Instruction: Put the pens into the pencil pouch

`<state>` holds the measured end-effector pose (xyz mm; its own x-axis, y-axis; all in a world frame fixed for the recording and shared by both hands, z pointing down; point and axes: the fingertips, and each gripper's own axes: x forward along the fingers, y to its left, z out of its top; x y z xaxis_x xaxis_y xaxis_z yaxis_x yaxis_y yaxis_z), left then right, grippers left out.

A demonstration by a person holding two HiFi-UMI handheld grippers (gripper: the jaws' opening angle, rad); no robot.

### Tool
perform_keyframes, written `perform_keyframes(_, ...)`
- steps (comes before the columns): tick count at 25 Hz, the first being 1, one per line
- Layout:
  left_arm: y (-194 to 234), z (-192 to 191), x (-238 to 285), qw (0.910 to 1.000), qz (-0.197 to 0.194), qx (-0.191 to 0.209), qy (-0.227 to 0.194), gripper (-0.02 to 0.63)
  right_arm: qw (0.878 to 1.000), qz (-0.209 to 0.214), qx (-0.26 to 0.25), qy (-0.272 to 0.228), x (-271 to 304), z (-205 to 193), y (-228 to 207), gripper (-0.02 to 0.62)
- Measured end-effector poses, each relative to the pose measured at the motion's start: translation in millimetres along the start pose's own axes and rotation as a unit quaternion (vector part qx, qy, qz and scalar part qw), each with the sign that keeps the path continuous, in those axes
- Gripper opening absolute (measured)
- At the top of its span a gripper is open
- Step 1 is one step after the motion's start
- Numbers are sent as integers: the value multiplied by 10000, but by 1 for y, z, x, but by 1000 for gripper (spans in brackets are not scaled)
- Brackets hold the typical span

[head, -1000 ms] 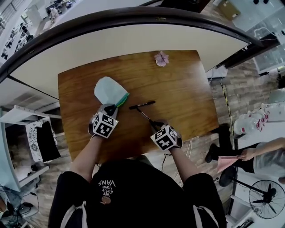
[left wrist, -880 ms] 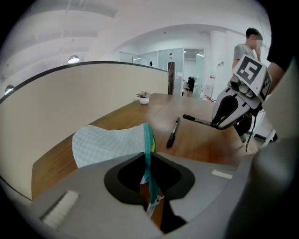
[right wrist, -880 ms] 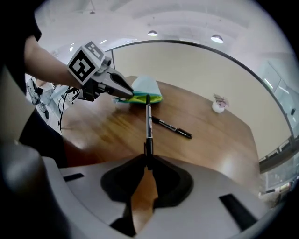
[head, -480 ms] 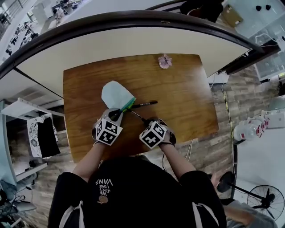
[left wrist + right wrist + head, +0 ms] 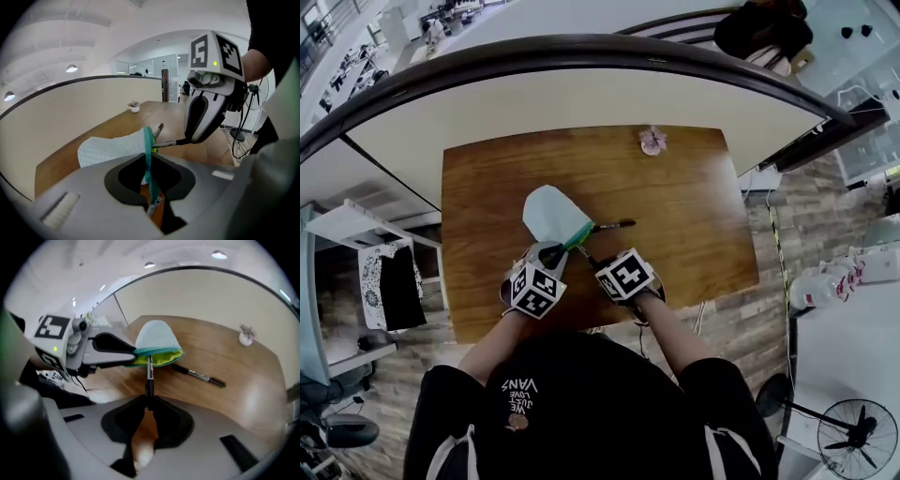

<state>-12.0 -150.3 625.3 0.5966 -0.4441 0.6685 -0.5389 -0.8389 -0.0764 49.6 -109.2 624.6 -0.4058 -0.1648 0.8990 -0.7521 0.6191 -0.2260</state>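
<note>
Here the right gripper (image 5: 148,408) is clamped on the back end of a black pen (image 5: 149,373). The pen's long axis runs straight ahead out of the jaws, and its tip sits right at the open mouth of the pouch (image 5: 155,339); whether it has passed the lip is hard to tell. The left gripper (image 5: 149,183) is closed on the teal zip edge (image 5: 148,145) at one corner of that mouth, holding it raised so the yellow-green lining faces the pen. The pouch's closed end lies farther off on the table (image 5: 694,216), so pen and pouch are nearly in line. The next move looks like a plain push along the pen's own length. A second pen (image 5: 199,375) lies flat on the wood just beside the mouth, on the right gripper's side, so that hand is the nearer one.
</note>
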Motion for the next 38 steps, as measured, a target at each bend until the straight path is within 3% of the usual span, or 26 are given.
perform_keyframes(7, -5, 8, -8, 9996, -112, -108, -253, 48, 9861, 1012, 1217, -508, -4, 19, 14, 69)
perform_keyframes(14, -12, 24, -19, 9959, -327, -418, -739, 46, 9553, 1622, 2217, -1095, -7, 44, 14, 69)
perform_keyframes(19, -8, 42, -34, 9877, -424, -910, -1200, 44, 9129, 2146, 3015, -1723, -16, 69, 9, 69)
perform_keyframes(24, 15, 61, -50, 9647, -386, -1895, -1787, 41, 8659, 2672, 3360, -2567, -32, 97, 9, 69)
perform_keyframes(27, 30, 68, -56, 9527, -353, -2255, -2004, 41, 8413, 2735, 3466, -3119, -46, 111, 1, 87)
perform_keyframes(29, 37, 70, -59, 9481, -325, -2377, -2088, 41, 8323, 2637, 3460, -3434, -56, 117, -10, 94)
perform_keyframes(30, 40, 70, -60, 9467, -315, -2418, -2107, 41, 8349, 2510, 3399, -3526, -59, 117, -16, 94)
perform_keyframes(32, 43, 69, -61, 9449, -300, -2481, -2115, 41, 8561, 2038, 3152, -3553, -62, 110, -33, 95)
perform_keyframes(36, 45, 61, -58, 9463, -293, -2518, -2005, 41, 9342, 406, 1889, -2999, -55, 81, -76, 94)
perform_keyframes(38, 44, 54, -56, 9491, -290, -2496, -1901, 41, 9609, -356, 1159, -2489, -48, 62, -98, 95)
